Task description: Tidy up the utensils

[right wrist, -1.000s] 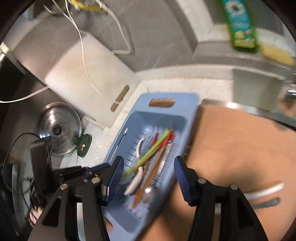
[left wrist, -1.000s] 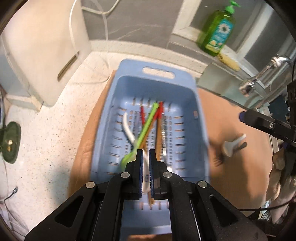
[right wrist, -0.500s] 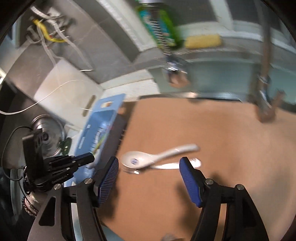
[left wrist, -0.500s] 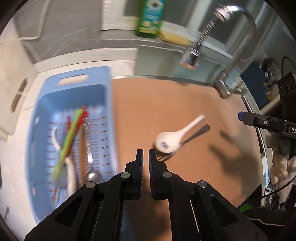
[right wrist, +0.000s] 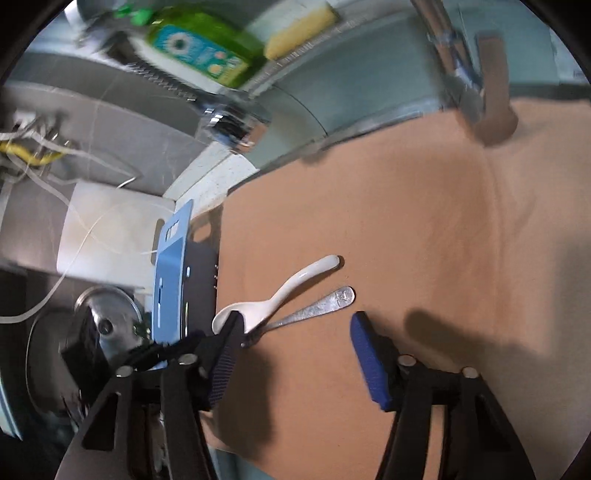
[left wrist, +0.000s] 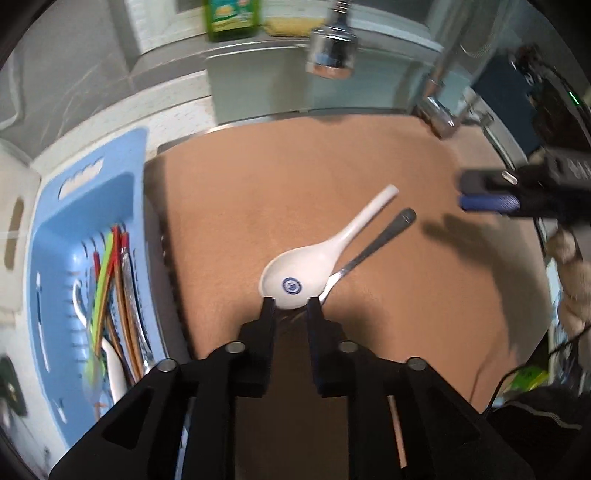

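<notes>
A white ceramic spoon [left wrist: 306, 273] with a blue mark lies on the brown mat [left wrist: 295, 173], partly over a metal fork [left wrist: 373, 247]. My left gripper [left wrist: 290, 306] hovers at the near rim of the spoon's bowl. Its jaws are opening, and the rim sits between the tips without being pressed. The blue basket [left wrist: 110, 206] on the left holds several utensils, among them green and red chopsticks [left wrist: 105, 273]. My right gripper [right wrist: 295, 319] is closing just short of the fork's handle [right wrist: 321, 304] and the spoon [right wrist: 280, 295], gripping nothing. It also shows as the right gripper [left wrist: 487, 201] at the mat's right side.
A faucet head [left wrist: 330, 55] hangs over the mat's far edge. A green soap bottle [left wrist: 231, 18] and a yellow sponge [left wrist: 291, 24] sit on the ledge behind. A white cutting board [right wrist: 110, 229] and a steel pot lid [right wrist: 107, 321] lie beyond the basket [right wrist: 173, 273].
Both grippers swung from above the basket to the mat and came down near the spoon and fork. The left jaws went from shut to parted. The right jaws narrowed a little.
</notes>
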